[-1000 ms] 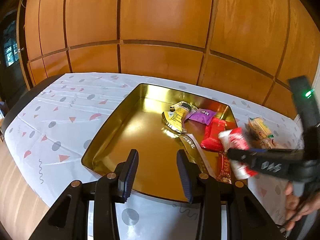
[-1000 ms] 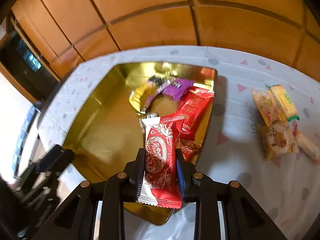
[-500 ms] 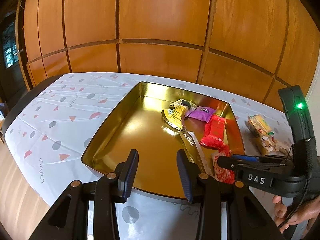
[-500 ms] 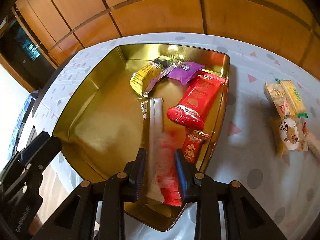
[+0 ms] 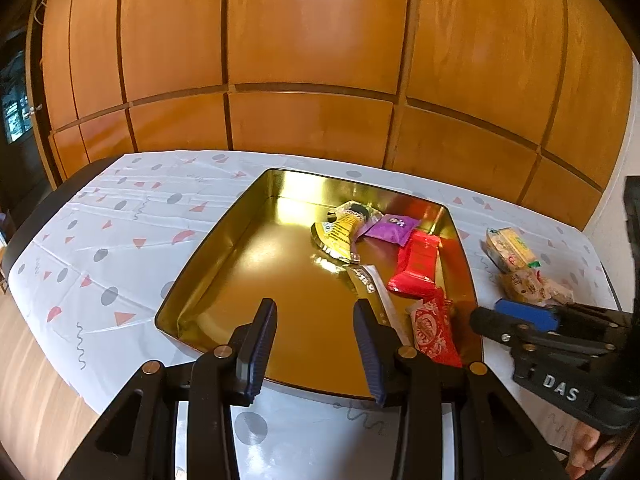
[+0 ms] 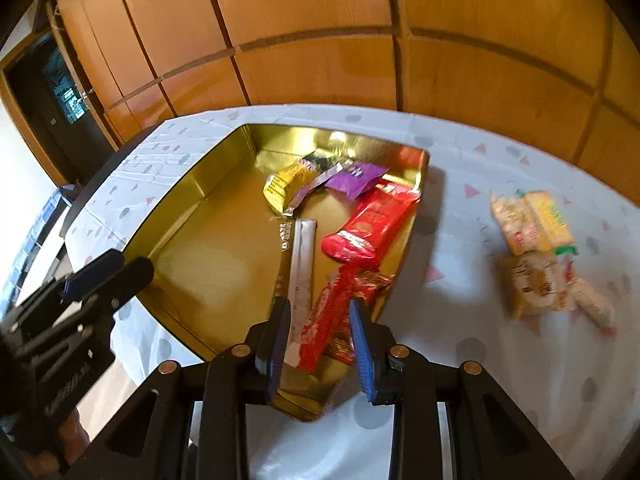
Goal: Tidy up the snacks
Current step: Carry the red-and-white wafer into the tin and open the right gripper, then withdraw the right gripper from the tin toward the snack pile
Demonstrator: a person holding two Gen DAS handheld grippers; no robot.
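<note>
Now both tongs, left [image 5: 314, 346] and right [image 6: 320, 340], hover parted over the gold tray [image 5: 224, 256].

A white tablecloth [image 5: 120, 240] patterned with grey dots and pink triangles covers the table. Behind it rises an orange wood-panelled wall [image 5: 320, 60]. A dark doorway [image 6: 60, 92] stands at far left.

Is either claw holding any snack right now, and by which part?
Neither. The right claw is open above the red-and-white packet lying in the gold tray; the left claw is open, empty.
</note>
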